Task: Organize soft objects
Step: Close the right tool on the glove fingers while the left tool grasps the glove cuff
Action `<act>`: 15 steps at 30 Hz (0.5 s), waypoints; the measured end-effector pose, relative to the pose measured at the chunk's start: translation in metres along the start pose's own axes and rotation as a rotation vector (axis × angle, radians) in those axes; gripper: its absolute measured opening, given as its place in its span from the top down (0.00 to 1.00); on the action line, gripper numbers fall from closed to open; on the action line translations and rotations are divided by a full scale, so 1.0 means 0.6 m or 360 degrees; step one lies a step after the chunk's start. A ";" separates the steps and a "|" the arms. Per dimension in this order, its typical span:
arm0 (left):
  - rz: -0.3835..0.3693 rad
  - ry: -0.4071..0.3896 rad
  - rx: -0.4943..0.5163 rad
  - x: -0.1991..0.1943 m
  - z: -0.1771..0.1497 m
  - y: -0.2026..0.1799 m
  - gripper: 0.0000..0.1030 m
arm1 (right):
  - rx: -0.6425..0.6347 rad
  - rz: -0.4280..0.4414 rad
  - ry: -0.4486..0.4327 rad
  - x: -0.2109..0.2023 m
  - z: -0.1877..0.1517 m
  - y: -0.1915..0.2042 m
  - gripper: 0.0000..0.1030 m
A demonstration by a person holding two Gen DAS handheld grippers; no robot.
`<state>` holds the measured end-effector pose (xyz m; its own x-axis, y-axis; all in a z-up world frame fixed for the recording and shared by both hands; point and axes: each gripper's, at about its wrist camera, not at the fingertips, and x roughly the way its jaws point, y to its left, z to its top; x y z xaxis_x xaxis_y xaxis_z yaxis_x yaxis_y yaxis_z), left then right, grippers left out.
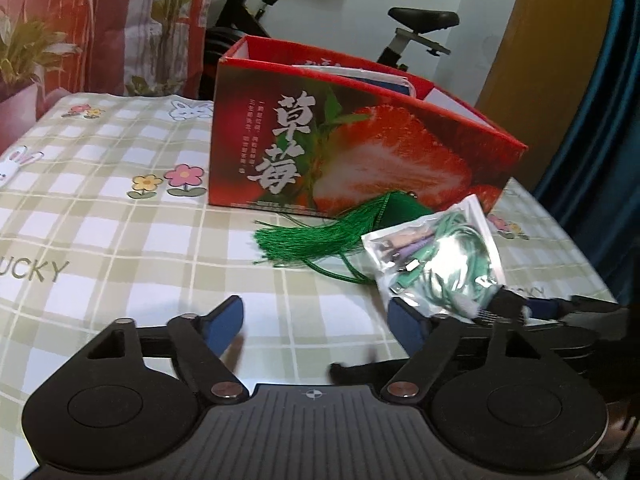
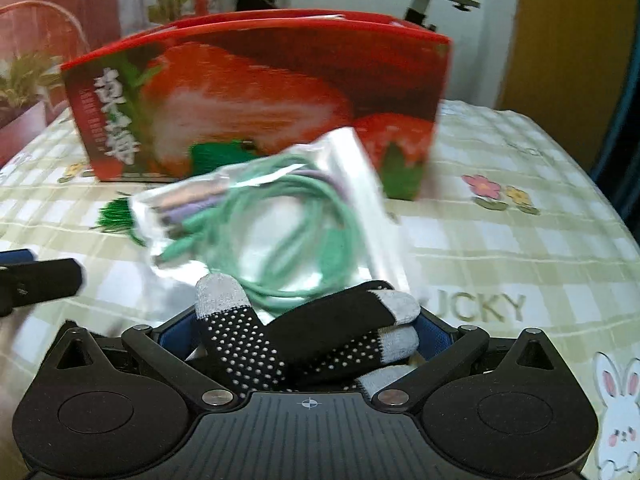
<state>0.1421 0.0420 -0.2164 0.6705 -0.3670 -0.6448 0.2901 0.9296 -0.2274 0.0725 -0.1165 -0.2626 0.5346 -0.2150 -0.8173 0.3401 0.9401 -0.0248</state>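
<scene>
Holding a black dotted glove (image 2: pixel 280 344) tight between its pads, the right gripper (image 2: pixel 304 336) sits low over the table (image 2: pixel 500 248) — a clear bag of green cables (image 2: pixel 272 216) lies just past it. The left gripper (image 1: pixel 316 320) is wide apart. A green tassel (image 1: pixel 312 236) lies by the red strawberry box (image 1: pixel 360 148).
</scene>
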 end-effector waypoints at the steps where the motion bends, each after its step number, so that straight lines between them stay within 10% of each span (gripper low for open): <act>1: -0.0013 0.0001 0.0001 0.001 -0.001 0.001 0.28 | -0.0008 0.0009 -0.0012 0.001 0.000 0.003 0.00; 15: -0.0102 0.0011 0.0003 -0.005 -0.003 -0.001 0.40 | 0.0076 0.0306 -0.0207 -0.057 0.006 -0.076 0.00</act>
<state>0.1385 0.0425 -0.2156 0.6458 -0.4256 -0.6339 0.3338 0.9041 -0.2669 0.0418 -0.1527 -0.2315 0.6874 -0.0682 -0.7231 0.2570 0.9540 0.1543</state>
